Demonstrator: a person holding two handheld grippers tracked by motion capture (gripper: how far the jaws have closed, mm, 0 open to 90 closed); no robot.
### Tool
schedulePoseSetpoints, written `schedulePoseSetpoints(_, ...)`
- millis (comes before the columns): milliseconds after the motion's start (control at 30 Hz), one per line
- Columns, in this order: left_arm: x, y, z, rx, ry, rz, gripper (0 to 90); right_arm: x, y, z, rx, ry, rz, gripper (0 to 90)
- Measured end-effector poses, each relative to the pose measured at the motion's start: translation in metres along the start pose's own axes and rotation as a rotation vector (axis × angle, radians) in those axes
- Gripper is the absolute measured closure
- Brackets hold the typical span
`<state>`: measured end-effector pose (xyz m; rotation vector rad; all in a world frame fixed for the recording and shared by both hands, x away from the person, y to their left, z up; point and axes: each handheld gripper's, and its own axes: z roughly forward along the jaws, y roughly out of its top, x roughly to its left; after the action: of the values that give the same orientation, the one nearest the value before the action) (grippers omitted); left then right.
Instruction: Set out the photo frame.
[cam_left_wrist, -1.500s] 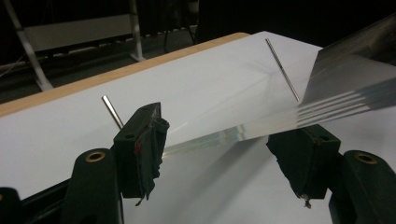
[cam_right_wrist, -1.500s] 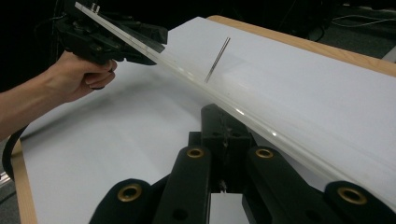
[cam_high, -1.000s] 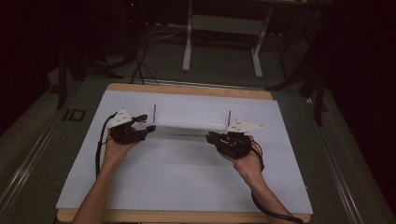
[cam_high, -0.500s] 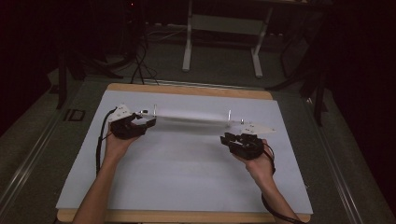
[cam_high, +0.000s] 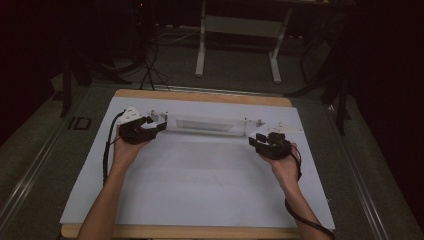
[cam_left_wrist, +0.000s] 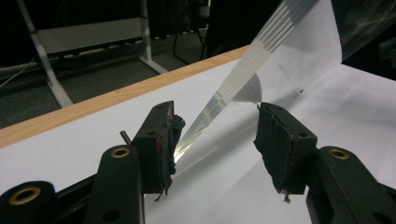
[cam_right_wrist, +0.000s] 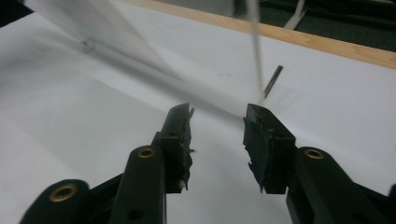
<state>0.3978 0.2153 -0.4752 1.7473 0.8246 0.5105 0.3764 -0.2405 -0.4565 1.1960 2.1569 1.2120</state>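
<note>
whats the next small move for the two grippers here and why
Probably ease both grippers forward and shut them on the ends of the clear film sheet. The left gripper and right gripper both stand open at its two ends, and the film lies slack on the white table cover, gripped by neither.

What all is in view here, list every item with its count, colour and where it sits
Clear sheet: one, see-through with a pale sheen, far half of the table, stretched between the two grippers.
White cover: one, white, spread over most of the tabletop.
Table: one, light wood edge, centre of the high view.
Metal stand: one, light grey, on the floor beyond the table.
Cables: several, black, on the floor past the table's far left corner.
Left gripper: one, black, at the sheet's left end, jaws apart.
Right gripper: one, black, near the sheet's right end, jaws apart.
Hands: two, one behind each gripper.
</note>
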Motion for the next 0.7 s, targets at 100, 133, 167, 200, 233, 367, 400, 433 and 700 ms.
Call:
schedulePoseSetpoints(100,0.001,0.000,0.001,-0.009,0.003,-0.003,48.6,-0.004,0.003,0.004,-0.014,0.001,-0.011,56.7)
schedulePoseSetpoints(133,0.001,0.000,0.001,-0.013,0.004,-0.007,48.7,-0.005,0.004,0.005,-0.017,-0.001,-0.009,55.8)
schedulePoseSetpoints(167,0.001,0.000,0.002,-0.014,0.005,-0.009,48.6,-0.006,0.005,0.007,-0.022,-0.010,-0.012,55.4)
schedulePoseSetpoints(200,0.001,0.000,0.002,-0.016,0.005,-0.011,48.6,-0.007,0.006,0.008,-0.024,-0.012,-0.015,54.9)
schedulePoseSetpoints(233,0.001,0.000,0.002,-0.016,0.005,-0.011,48.6,-0.007,0.006,0.008,-0.024,-0.012,-0.015,54.9)
schedulePoseSetpoints(367,0.003,0.003,0.003,-0.009,0.003,-0.017,48.7,-0.011,0.010,0.015,-0.034,-0.015,-0.038,51.9)
schedulePoseSetpoints(400,0.004,0.003,0.004,-0.008,0.004,-0.017,48.7,-0.012,0.010,0.016,-0.042,-0.011,-0.047,50.6)
schedulePoseSetpoints(433,0.005,0.004,0.004,-0.010,0.007,-0.022,48.8,-0.013,0.011,0.017,-0.051,-0.008,-0.058,49.8)
schedulePoseSetpoints(700,0.008,0.007,0.009,-0.023,0.017,-0.040,49.3,-0.017,0.020,0.026,-0.085,0.017,-0.153,41.3)
